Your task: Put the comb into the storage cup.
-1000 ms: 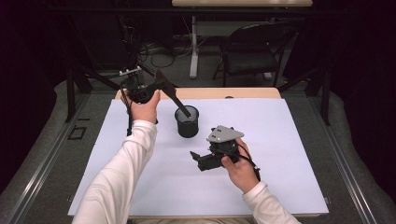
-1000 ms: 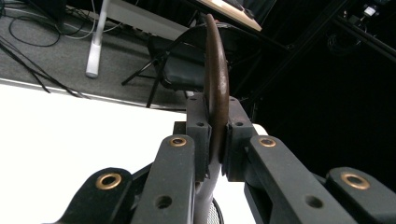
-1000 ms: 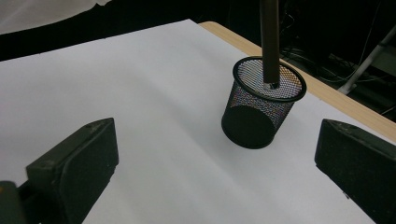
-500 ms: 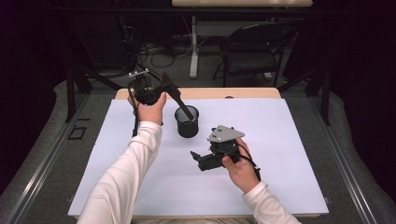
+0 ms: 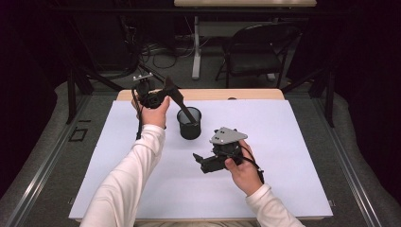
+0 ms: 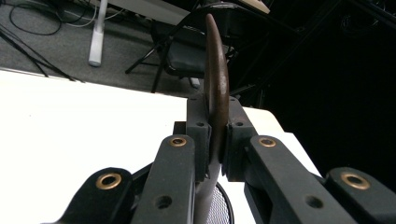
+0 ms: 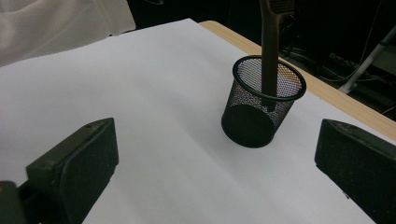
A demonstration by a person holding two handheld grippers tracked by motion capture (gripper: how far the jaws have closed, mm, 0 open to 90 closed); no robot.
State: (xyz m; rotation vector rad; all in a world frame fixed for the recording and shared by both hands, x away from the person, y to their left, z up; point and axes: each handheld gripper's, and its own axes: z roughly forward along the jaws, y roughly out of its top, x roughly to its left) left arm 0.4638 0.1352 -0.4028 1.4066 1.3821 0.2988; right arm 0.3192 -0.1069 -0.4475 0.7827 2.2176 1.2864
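Clamped fingers of the left gripper [image 5: 176,94] grip a brown utensil [image 5: 184,108] in the high view, its lower end inside the mesh cup [image 5: 189,124] at table centre; the right gripper [image 5: 197,158] lies at the cup's five o'clock. Left gripper view: pads [image 6: 201,133] pinch the utensil [image 6: 216,70]. Right gripper view: fingers [image 7: 74,163] spread apart, cup [image 7: 261,105] at one o'clock
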